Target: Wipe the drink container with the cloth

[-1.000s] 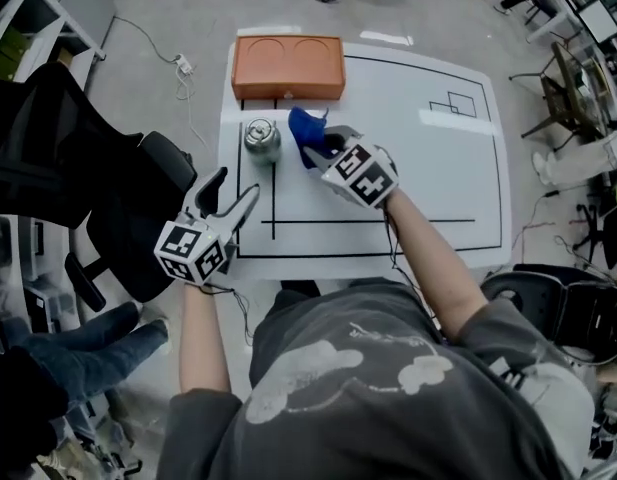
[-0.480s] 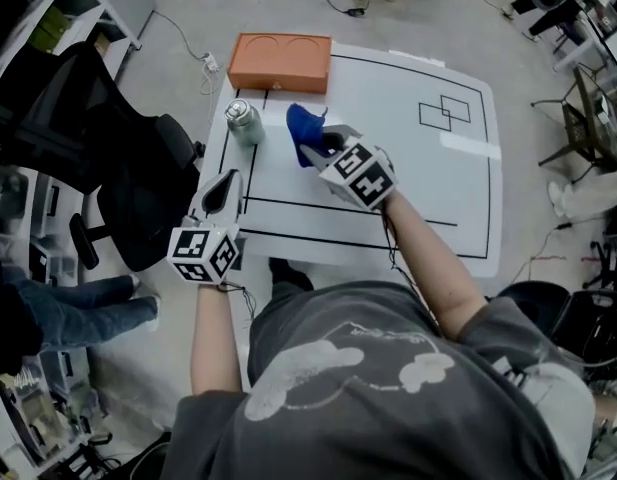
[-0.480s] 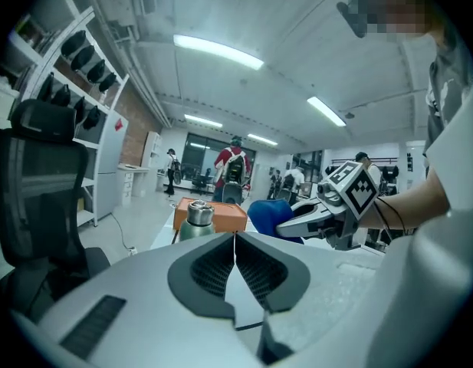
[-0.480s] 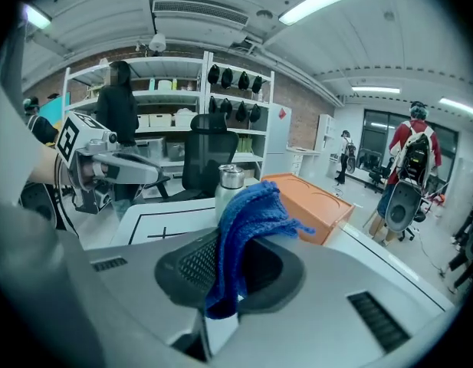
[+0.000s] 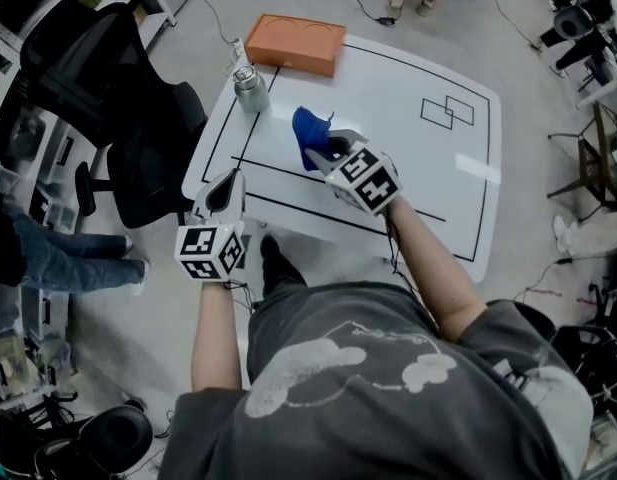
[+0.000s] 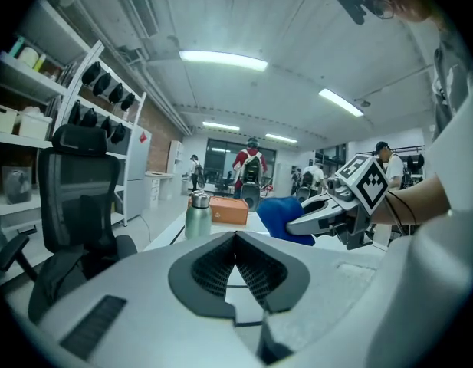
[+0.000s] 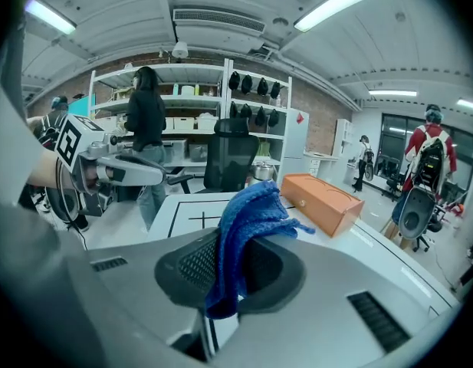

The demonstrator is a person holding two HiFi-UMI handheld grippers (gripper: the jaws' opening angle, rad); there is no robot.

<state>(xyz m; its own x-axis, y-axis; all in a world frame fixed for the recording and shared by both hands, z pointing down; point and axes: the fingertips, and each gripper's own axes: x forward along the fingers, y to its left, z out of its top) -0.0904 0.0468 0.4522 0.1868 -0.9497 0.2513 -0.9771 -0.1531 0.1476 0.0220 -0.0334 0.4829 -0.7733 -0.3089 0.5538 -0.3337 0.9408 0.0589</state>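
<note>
Since a second ago my left gripper (image 5: 228, 181) has just been closing; its jaws now meet on nothing, at the table's (image 5: 408, 158) near-left edge. My right gripper (image 5: 324, 148) clamps the cloth (image 5: 308, 133) mid-table. The bottle (image 5: 250, 88) stands by the far-left corner; bare table lies to the right.
</note>
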